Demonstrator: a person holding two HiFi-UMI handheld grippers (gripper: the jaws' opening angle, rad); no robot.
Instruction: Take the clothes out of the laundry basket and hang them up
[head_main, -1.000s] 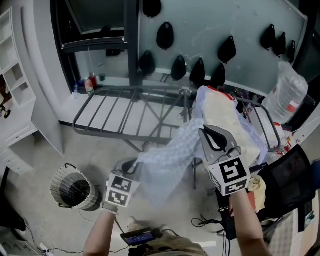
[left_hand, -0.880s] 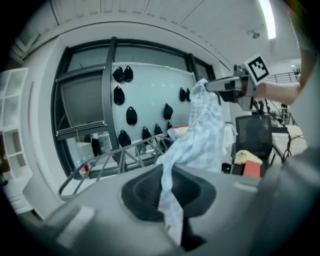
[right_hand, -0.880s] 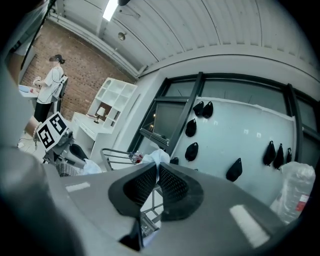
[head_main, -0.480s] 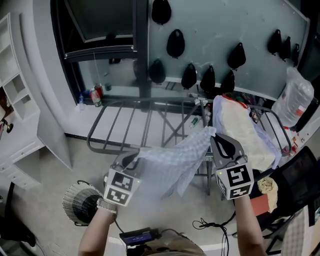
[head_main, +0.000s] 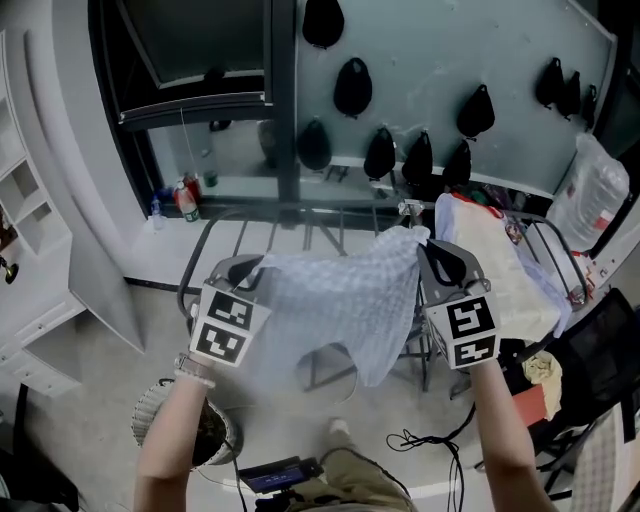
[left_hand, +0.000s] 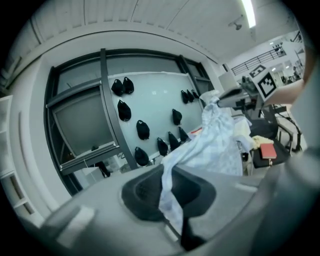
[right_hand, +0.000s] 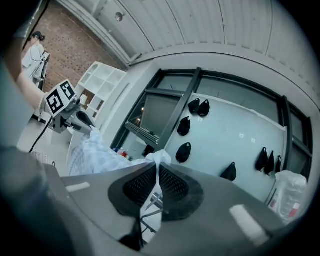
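Clenching on cloth, the fingers (left_hand: 142, 192) of the left gripper (head_main: 243, 268) pinch one top corner of the pale checked garment (head_main: 340, 305), and those of the right gripper (head_main: 432, 248) pinch the other. The garment hangs spread between them, its long axis running side to side. The drying rack (head_main: 232, 240) lies just beyond and below, about equally near both hands, while the laundry basket (head_main: 150, 425) sits on the floor under the left arm

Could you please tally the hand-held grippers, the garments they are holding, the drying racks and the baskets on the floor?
Hand-held grippers: 2, the left hand-held gripper and the right hand-held gripper
Held garment: 1
Drying rack: 1
Floor basket: 1
Total: 5
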